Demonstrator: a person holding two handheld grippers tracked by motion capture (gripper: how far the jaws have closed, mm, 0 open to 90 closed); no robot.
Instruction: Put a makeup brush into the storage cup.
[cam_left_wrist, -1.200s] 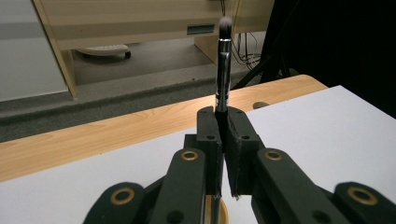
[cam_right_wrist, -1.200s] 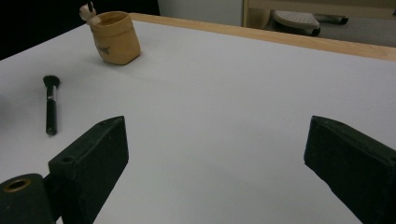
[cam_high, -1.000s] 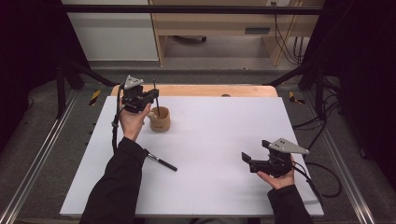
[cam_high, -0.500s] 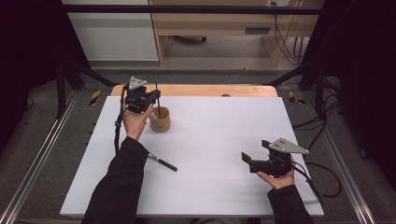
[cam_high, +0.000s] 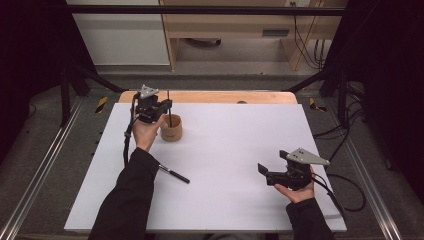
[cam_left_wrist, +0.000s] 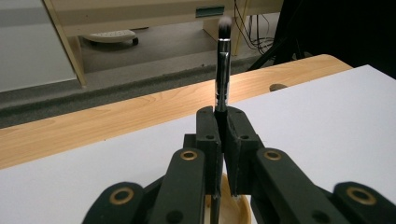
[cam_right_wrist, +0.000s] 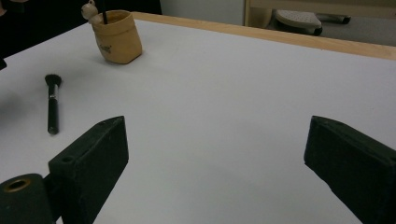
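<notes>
The makeup brush stands upright, bristles at the top, clamped near its middle between the closed jaws of the left gripper, and it hangs directly over the tan pouch-like holder, with its lower end at or just inside the holder's mouth; whether it already touches the bottom cannot be told. From the left gripper view the holder's rim shows right beneath the jaws. A second brush lies flat on the white table sheet, well to the near side of the holder. The right gripper rests far from the holder, toward the near right corner of the sheet, its jaws spread wide with nothing between them. The likely trouble is the holder itself: it looks soft and light, and nothing steadies it, so a brush pushed down off-centre or dragged sideways against the rim could tip or shove it. Letting go too high could also leave the brush leaning hard on one wall, toppling the holder or falling out.
</notes>
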